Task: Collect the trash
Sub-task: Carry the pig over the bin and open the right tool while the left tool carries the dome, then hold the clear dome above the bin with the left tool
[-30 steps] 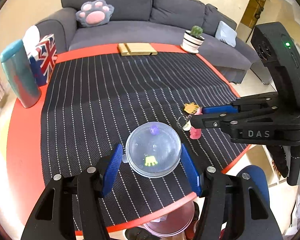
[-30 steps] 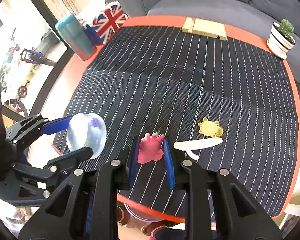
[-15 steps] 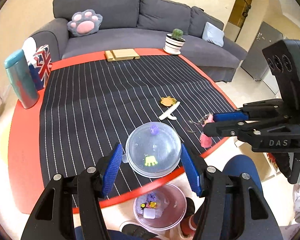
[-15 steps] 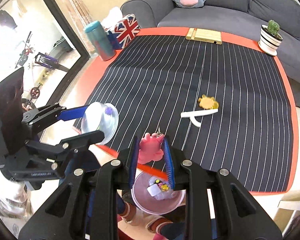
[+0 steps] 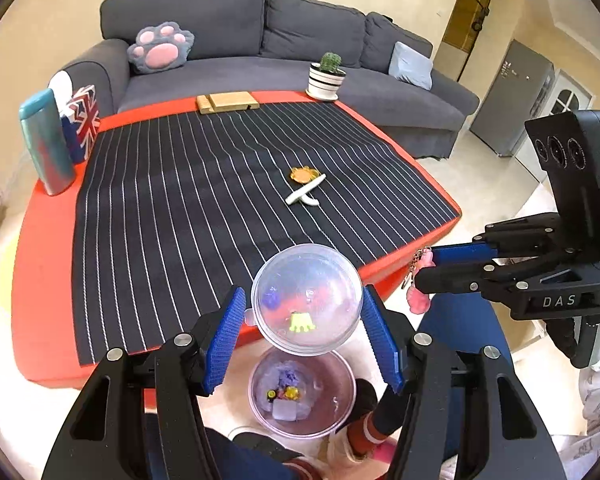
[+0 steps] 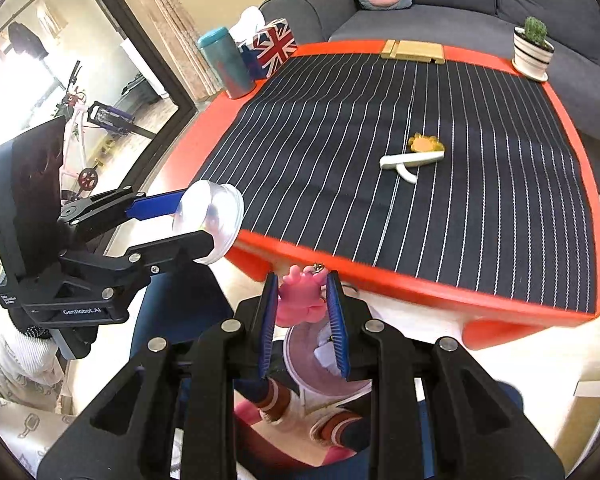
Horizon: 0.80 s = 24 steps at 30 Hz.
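Note:
My left gripper (image 5: 305, 320) is shut on a clear round lid (image 5: 306, 298), held in the air off the table's near edge, above an open pink-tinted plastic cup (image 5: 302, 394) on the floor that holds small bits of trash. My right gripper (image 6: 303, 304) is shut on a pink toy keychain (image 6: 300, 294) and holds it over the same cup (image 6: 320, 376); the toy also shows in the left wrist view (image 5: 419, 300). On the striped cloth lie a yellow toy (image 5: 302, 174) and a white plastic piece (image 5: 306, 194).
The red table (image 5: 40, 280) carries a black striped cloth, a teal bottle (image 5: 46, 148), a Union Jack tissue box (image 5: 82, 122), a wooden block (image 5: 228, 103) and a potted cactus (image 5: 326, 76). A grey sofa stands behind. The person's legs and feet are beside the cup.
Both grippers have pulled back off the table, carrying the lid and the pink toy. They are now past the table's near edge, above the cup on the floor.

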{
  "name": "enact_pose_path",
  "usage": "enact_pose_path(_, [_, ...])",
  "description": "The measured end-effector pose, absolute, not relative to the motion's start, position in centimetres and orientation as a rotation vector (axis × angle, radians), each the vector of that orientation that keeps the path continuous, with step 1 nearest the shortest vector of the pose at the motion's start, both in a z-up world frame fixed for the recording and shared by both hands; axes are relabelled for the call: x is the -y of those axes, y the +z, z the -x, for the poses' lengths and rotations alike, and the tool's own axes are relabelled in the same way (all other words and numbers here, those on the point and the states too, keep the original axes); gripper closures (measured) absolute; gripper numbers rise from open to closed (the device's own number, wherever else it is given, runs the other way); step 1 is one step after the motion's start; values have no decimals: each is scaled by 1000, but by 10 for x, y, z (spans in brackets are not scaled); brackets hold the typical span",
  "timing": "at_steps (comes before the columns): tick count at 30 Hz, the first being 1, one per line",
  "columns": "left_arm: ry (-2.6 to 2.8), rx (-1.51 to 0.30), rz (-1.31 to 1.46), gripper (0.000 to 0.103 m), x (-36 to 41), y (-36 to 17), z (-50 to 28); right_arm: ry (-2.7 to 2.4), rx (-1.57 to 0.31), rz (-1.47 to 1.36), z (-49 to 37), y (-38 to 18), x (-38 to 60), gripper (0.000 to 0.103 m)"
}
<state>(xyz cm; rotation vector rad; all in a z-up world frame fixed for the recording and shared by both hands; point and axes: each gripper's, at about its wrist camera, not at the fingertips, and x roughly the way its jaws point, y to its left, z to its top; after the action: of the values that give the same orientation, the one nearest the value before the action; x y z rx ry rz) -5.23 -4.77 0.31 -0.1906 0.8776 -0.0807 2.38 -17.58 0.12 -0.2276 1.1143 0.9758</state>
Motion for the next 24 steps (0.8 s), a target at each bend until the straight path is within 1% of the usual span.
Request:
enact_pose_path(7, [-85,-883,213,45,49,-1,63,1009,-1154,227,-12,-15,179,79])
enact_pose_path(10, [-85,-885,213,45,49,-1,64,1015,-1173,210,-14,-20,179,76])
enact_pose_path(11, [-85,-885,213,45,50,-1,64,1010,-1172,204,-14,-21,180,61])
enact_pose_path(12, [-85,-885,213,45,49,-1,64,1003,-1169,196,-16,-21,181,43])
enact_pose_path(13, [-81,-886,209,45,49,-2,63,999,-1168,180,-18,-21,182,38])
enact_pose_path(16, [-80,-892,212,45,50,-4,64,986,-1164,171,-22,-20,184,31])
enact_pose_path(17, [-81,-894,211,45,51,-5,64,986,-1164,163,-22,-20,186,26])
enact_pose_path(24, [-96,-906,210,45,55,-7,66,964,-1156,135,-25,-18,195,17])
